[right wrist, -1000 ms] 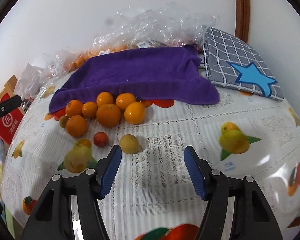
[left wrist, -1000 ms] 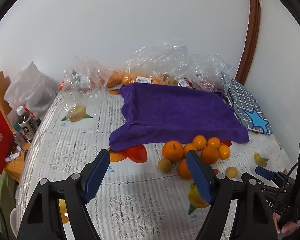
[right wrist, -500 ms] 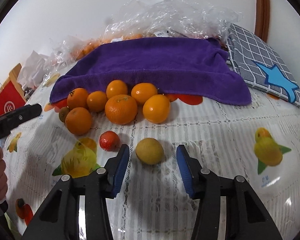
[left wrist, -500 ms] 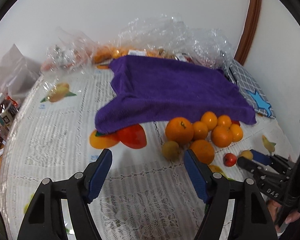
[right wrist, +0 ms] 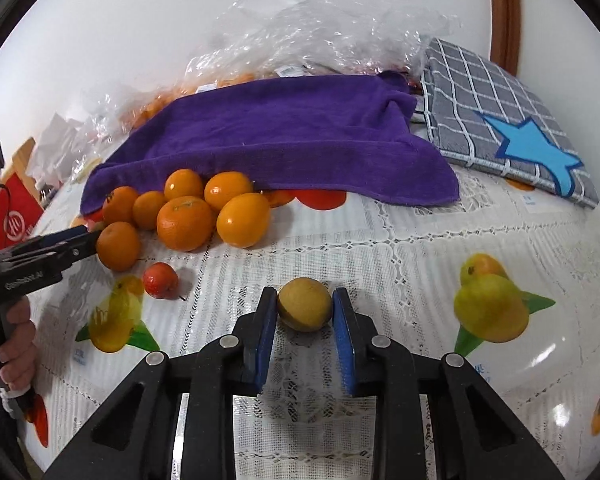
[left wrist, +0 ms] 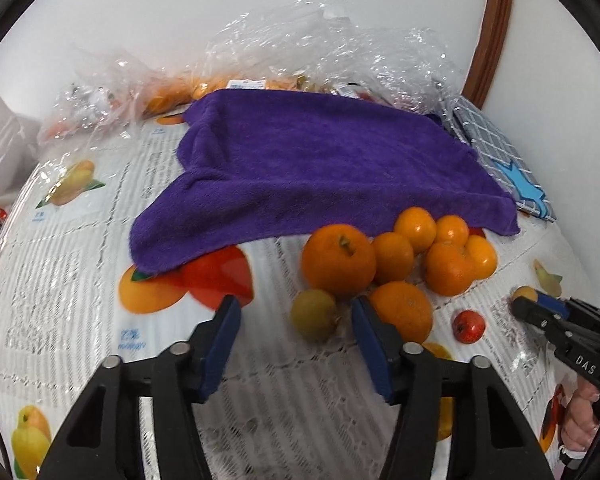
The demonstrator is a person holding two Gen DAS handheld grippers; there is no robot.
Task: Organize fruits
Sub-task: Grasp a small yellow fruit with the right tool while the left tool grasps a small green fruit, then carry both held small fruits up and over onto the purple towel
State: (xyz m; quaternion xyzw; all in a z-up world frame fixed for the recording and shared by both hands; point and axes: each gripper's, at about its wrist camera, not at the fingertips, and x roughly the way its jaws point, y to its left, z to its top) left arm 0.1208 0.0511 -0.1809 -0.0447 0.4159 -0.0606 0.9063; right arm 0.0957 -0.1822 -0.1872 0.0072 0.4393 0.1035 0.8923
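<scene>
Right gripper [right wrist: 304,307] hiding yellow fruit's [right wrist: 304,309] sides

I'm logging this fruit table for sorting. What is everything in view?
towel: one, purple, mid-table
oranges: seven, orange, clustered at the towel's front edge
yellow fruit: one, yellow-brown, between right fingers
greenish fruit: one, olive, between left fingers, untouched
red fruit: one, red, before the oranges
checked cloth: one, grey with blue star, rear right
plastic bags: several, clear, rear
tablecloth: one, white, fruit prints
left gripper: black, blue pads, open, just closing
right gripper: same, just closed on yellow fruit
</scene>
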